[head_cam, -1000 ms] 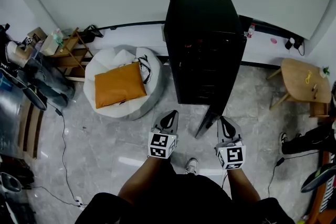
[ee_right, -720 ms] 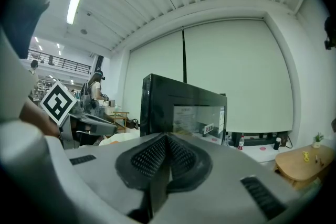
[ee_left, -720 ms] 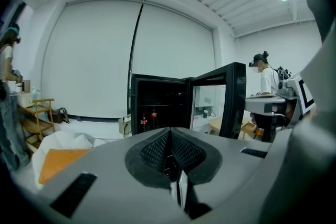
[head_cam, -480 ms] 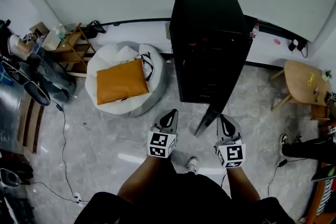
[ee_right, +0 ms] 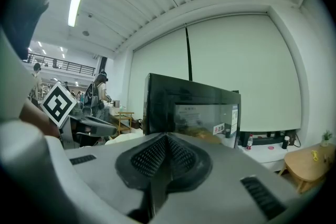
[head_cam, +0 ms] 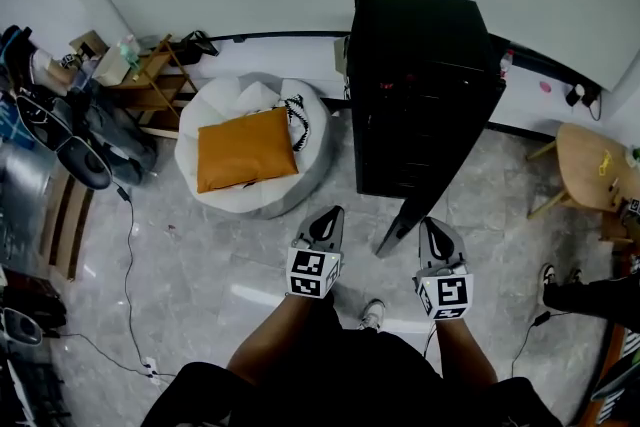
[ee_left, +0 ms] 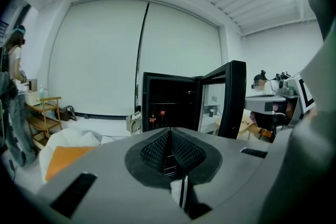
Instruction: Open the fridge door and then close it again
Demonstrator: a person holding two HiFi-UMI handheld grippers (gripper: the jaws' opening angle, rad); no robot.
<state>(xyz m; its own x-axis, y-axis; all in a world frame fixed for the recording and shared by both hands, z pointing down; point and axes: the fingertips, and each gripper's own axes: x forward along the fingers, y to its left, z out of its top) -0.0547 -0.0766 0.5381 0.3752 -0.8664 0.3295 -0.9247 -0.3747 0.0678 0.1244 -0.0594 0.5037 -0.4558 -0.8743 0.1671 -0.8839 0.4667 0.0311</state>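
Note:
The black fridge (head_cam: 425, 85) stands against the white wall with its door (head_cam: 405, 223) swung open towards me. In the head view my left gripper (head_cam: 327, 216) is just left of the door's free edge and my right gripper (head_cam: 436, 227) just right of it. Neither touches it. Both are shut with nothing between the pads. The left gripper view looks over its closed gripper (ee_left: 170, 131) into the dark fridge (ee_left: 168, 105), with the door (ee_left: 232, 99) edge-on at the right. In the right gripper view the door's glass face (ee_right: 205, 113) fills the middle beyond the shut gripper (ee_right: 166, 137).
A white beanbag (head_cam: 225, 195) with an orange cushion (head_cam: 247, 150) lies left of the fridge. A wooden shelf (head_cam: 150, 80) and bags crowd the far left. A round wooden table (head_cam: 590, 165) stands at the right. A cable (head_cam: 127, 245) runs over the grey floor.
The whole scene has drifted right in the head view as I shifted. Both grippers stay shut on either side of the open door's edge.

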